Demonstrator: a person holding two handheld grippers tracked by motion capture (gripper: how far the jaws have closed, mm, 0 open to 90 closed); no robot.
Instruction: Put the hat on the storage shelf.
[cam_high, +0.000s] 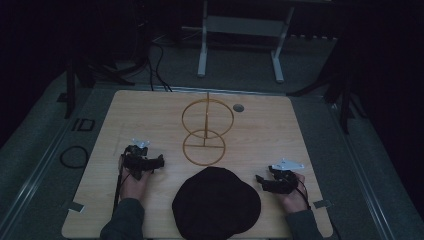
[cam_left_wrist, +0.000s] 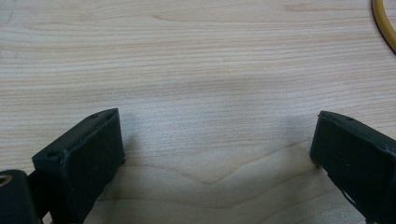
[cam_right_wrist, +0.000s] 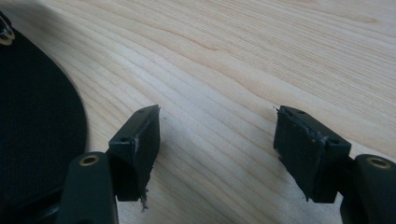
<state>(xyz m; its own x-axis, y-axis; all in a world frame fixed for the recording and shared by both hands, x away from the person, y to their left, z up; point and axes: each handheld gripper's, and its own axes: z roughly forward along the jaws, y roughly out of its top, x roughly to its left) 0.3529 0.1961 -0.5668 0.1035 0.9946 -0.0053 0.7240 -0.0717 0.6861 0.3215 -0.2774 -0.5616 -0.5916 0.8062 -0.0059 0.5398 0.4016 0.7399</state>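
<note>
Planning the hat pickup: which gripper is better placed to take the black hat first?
Probably right: the right gripper sits beside the black hat, open jaws pointing at it; the left gripper faces bare table.

A light wooden tabletop (cam_high: 150, 115) stands on grey carpet (cam_high: 45, 125), a small grey round cap (cam_high: 238, 107) set near its far edge. Beyond it, a white frame stand (cam_high: 240, 30) rises in the dim room, and black cables (cam_high: 155, 65) trail across the floor.

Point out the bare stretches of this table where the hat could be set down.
Bare wood lies left of the wire stand, beyond the left gripper, and right of it, beyond the right gripper. The near middle is crowded: the black hat sits between both grippers, close to the stand's base ring.
</note>
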